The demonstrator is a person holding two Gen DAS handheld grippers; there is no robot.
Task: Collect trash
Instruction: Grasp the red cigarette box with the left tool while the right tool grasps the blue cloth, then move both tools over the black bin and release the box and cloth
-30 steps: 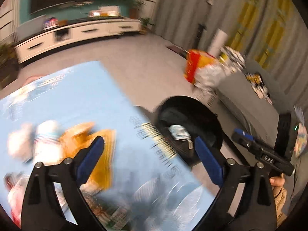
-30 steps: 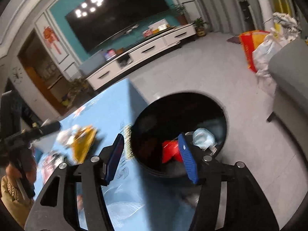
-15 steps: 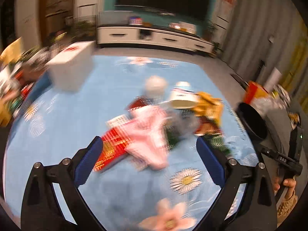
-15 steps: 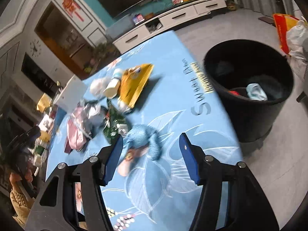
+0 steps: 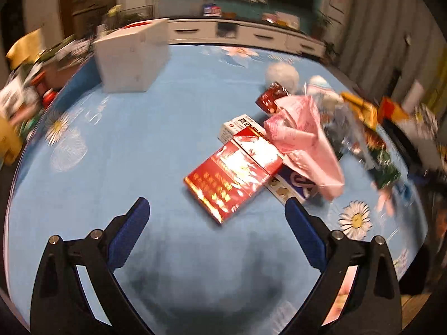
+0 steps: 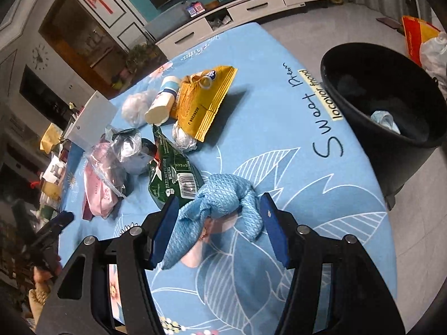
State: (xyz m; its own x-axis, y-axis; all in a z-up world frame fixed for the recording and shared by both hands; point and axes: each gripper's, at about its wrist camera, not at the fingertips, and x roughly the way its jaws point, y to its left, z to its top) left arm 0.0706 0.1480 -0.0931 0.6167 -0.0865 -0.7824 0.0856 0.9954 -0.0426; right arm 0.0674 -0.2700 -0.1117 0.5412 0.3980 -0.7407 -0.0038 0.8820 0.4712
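The table (image 6: 279,128) carries a light-blue cloth printed with daisies, leaf outlines and the words "Sweet" and "locovor friend". Beside its far right edge stands a black bin (image 6: 360,106) on the floor, with a pale blue scrap inside. A white box (image 5: 131,58) sits at the far left of the table. The trash lies in a loose cluster mid-table: a yellow packet (image 6: 204,103) stamped "20260208", a green wrapper (image 6: 173,176) marked "HAZELNUT FLAVOR WAFERS", a pink bag (image 5: 304,136), a red carton (image 5: 234,176) whose print is blurred, and a white tube (image 6: 162,103). The right gripper (image 6: 220,229) is spread, jaws either side of a crumpled blue cloth (image 6: 223,195), pads not pressing it. The left gripper (image 5: 215,223) is spread wide and empty, just short of the red carton
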